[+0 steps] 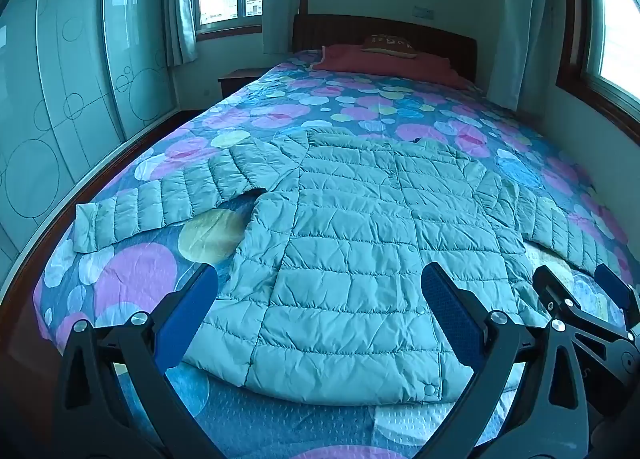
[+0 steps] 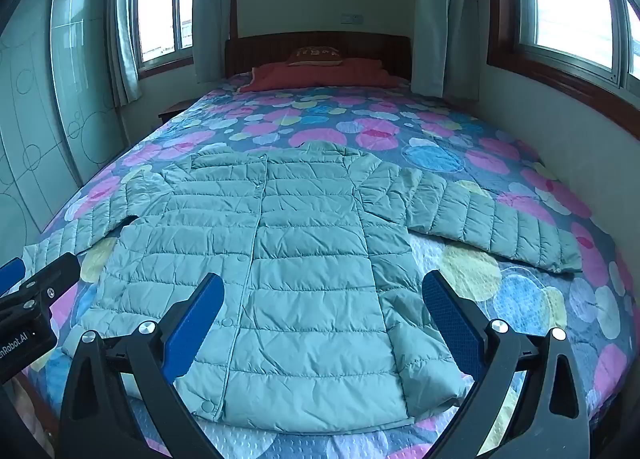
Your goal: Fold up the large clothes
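Observation:
A light green quilted puffer jacket (image 1: 352, 227) lies flat, front up and buttoned, on the bed, both sleeves spread sideways; it also shows in the right wrist view (image 2: 304, 259). My left gripper (image 1: 320, 311) is open and empty, hovering above the jacket's hem. My right gripper (image 2: 322, 315) is open and empty too, above the hem's right part. The right gripper also shows at the left wrist view's right edge (image 1: 584, 299). The left gripper's body shows at the right wrist view's left edge (image 2: 28, 299).
The bed has a spotted quilt (image 1: 360, 107) in pink, blue and yellow. A red pillow (image 1: 384, 63) and a brown cushion (image 1: 388, 45) lie by the headboard. A wardrobe (image 1: 60, 99) stands left, a wall with a window (image 2: 568, 3) stands right.

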Demonstrator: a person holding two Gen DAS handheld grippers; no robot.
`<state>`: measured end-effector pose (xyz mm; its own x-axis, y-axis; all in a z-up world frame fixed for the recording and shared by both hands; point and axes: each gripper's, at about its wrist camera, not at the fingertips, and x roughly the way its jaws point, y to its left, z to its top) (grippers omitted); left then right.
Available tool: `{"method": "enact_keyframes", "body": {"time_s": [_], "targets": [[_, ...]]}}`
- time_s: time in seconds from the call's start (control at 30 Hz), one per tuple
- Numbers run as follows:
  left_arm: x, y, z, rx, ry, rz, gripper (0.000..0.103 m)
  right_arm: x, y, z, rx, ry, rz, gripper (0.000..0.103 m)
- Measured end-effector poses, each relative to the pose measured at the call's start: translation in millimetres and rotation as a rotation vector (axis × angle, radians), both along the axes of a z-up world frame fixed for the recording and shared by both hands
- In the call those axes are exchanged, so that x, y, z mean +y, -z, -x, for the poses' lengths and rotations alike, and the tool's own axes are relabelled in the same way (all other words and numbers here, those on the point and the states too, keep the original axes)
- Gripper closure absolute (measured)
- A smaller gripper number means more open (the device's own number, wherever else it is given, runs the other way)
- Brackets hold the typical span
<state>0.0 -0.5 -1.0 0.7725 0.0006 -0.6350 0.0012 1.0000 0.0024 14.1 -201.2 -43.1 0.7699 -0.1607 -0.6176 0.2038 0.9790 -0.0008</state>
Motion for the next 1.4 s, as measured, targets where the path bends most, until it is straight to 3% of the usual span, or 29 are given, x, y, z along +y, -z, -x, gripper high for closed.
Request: {"method": "enact_keyframes", "body": {"time_s": [1.4], "targets": [[7,7,9,0.027,-0.006,0.004,0.002,5,-2,2,0.005,-0.012,0.004,0.004]]}}
